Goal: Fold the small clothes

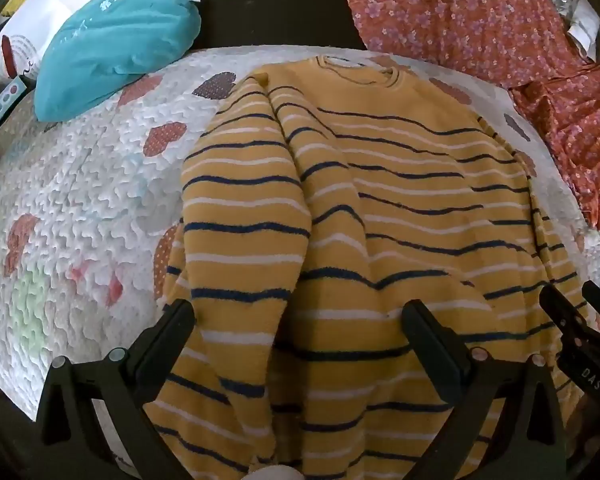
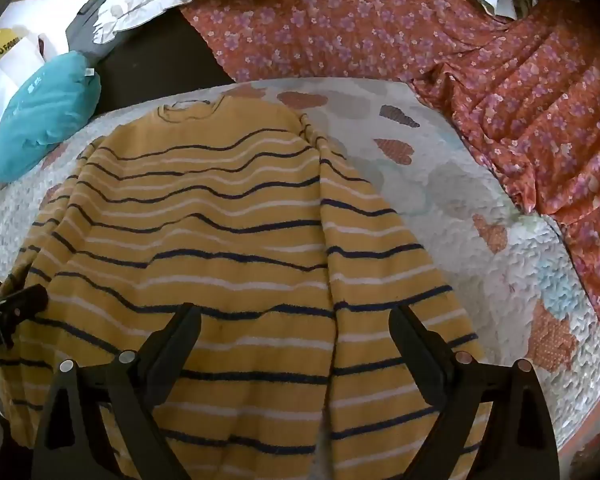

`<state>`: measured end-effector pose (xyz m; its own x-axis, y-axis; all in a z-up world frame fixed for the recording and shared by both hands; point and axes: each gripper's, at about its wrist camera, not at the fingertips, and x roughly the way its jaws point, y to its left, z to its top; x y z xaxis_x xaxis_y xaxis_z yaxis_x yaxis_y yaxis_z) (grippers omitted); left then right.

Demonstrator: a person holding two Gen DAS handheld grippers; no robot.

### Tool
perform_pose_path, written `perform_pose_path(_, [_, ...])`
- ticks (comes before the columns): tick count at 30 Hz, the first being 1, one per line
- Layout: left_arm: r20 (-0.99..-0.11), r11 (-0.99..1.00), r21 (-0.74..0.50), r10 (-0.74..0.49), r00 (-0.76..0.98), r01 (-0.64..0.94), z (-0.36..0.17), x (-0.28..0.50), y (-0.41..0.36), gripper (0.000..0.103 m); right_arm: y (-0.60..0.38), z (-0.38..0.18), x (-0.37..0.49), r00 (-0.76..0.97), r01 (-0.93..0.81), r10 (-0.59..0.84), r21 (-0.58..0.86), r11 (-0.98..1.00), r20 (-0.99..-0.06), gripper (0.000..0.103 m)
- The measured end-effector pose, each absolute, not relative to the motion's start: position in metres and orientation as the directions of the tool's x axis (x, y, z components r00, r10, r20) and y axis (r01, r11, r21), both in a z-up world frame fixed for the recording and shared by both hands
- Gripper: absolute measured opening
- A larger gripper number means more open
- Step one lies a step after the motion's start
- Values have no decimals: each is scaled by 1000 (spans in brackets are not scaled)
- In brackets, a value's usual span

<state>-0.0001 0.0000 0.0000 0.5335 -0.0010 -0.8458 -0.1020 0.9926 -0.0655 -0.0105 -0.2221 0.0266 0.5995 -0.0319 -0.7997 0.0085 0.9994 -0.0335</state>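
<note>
Two black grippers hang low over a yellow sweater (image 1: pixel 400 184), both tipped down toward it. On the left gripper (image 1: pixel 298 316) the fingers (image 1: pixel 172 332) stand wide apart, with nothing pinched between them. They sit over the sweater's left side, where one sleeve is folded in over the body. On the right gripper (image 2: pixel 296 320) the fingers (image 2: pixel 416 344) are spread wide too and hold nothing. They hang over the right side, where the other sleeve lies folded in along the body. Whether any fingertip touches the cloth is hard to tell. Each gripper's tip peeks into the edge of the other one's view, so the two are close side by side.

That sweater lies flat with its round neck at the far end. It looks soft and fuzzy, with thin dark blue lines and white lines running across it. Some lines are wavy where the cloth is bumpy.

Under it is a white quilt (image 1: pixel 80 184). It is puffy and crinkly, with heart shapes in red dots, grey and pale blue.

Far to the left sits a plump teal pillow (image 1: pixel 116 40) with a small white tag. Behind it is a white bag (image 2: pixel 16 60) with a yellow patch. On the far right lies a big red cloth (image 2: pixel 500 92) with little purple flowers, all wrinkled. A dark strip shows between the quilt and the things behind.
</note>
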Motion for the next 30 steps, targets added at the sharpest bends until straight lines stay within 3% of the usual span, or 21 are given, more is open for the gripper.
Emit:
perform_pose_path(15, [-877, 990, -65, 3, 481, -125, -21, 1, 22, 103, -223, 19, -9, 579, 20, -64, -65, 998, -813, 97])
perform_pose_path(30, [-910, 993, 29, 73, 409, -112, -38, 5, 15, 103, -225, 22, -10, 576, 24, -57, -52, 998, -815, 97])
